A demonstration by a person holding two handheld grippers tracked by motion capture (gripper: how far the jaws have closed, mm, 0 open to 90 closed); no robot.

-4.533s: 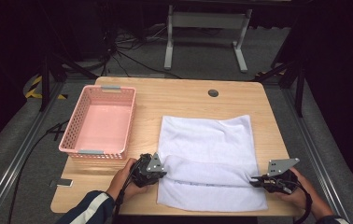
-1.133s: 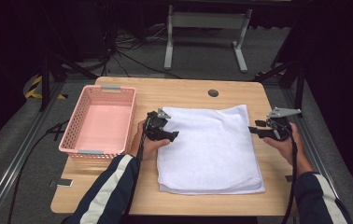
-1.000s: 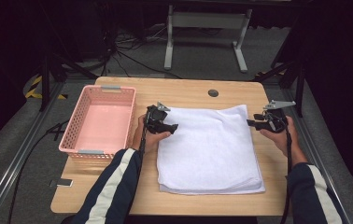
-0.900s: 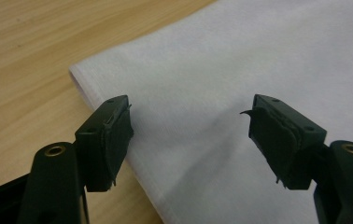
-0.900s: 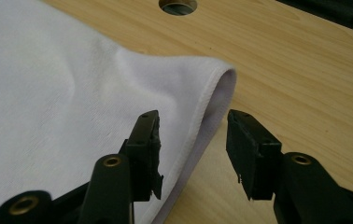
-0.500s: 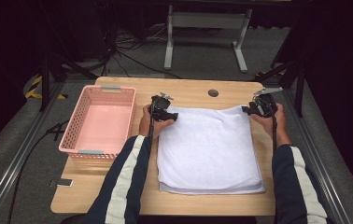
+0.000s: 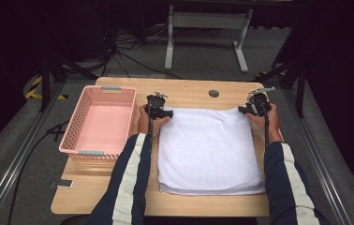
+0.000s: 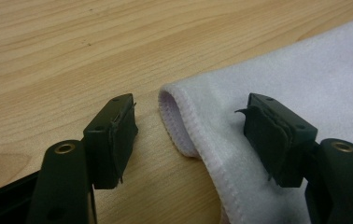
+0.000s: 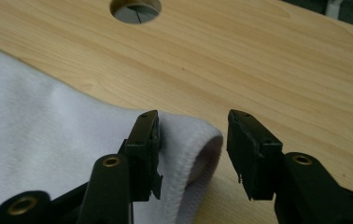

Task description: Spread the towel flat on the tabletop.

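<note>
A white towel [image 7: 210, 150] lies folded flat on the wooden table [image 7: 189, 93], its layers showing at the near edge. My left gripper [image 7: 167, 114] is at the towel's far left corner. In the left gripper view the rolled corner of the towel [image 8: 305, 70] lies between the jaws of the left gripper [image 8: 191, 100]; they have just been closing, with gaps on both sides. My right gripper [image 7: 241, 111] is at the far right corner. There the right gripper [image 9: 193, 115] stands open around the looped corner of the towel [image 9: 34, 116], one jaw resting over the cloth.
An empty pink basket [image 7: 72, 126] stands left of the towel, close to the left forearm. A round cable hole [image 7: 214, 93] sits in the table beyond the towel, between the two grippers. Bare wood runs along the far edge and right of the towel.
Both hands have travelled from the towel's middle away to its far corners. The towel's upper layer now reaches the far edge.
</note>
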